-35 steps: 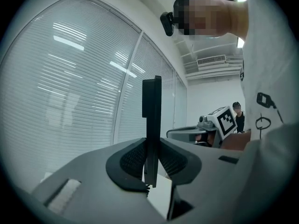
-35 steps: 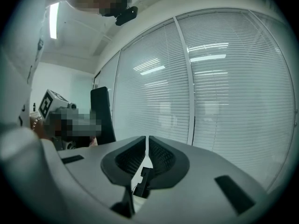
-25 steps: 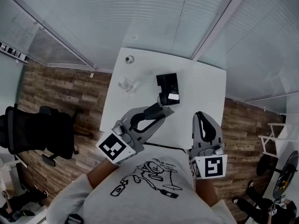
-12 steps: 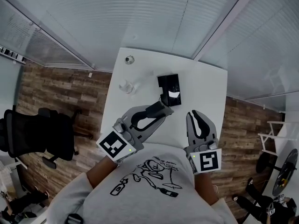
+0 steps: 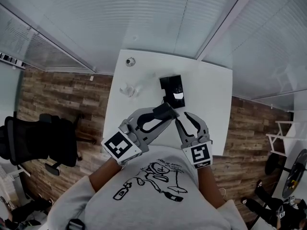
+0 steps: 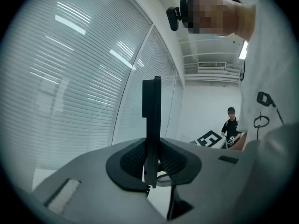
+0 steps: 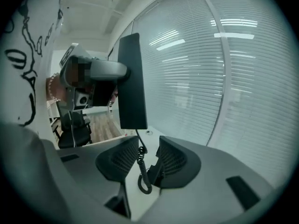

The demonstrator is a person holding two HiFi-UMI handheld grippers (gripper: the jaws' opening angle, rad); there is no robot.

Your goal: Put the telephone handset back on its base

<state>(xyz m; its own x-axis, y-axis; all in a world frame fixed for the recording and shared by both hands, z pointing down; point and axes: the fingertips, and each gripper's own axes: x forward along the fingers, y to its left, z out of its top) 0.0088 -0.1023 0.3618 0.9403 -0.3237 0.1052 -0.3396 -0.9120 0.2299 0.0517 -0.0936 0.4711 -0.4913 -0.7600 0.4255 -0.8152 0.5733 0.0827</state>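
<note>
In left gripper (image 6: 150, 160), slim black handset (image 6: 151, 107)

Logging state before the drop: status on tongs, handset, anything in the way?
Left tongs shut on handset, above table. Right tongs open, coiled cord between them. Base on table, handset not yet seated.

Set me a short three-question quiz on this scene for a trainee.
1. True or false: the left gripper is shut on the handset.
2. What passes between the right gripper's open jaws? A) the coiled cord B) a pen C) nothing
3. Fill in: the base sits on the white ____.
Key: 1 true; 2 A; 3 table.
</note>
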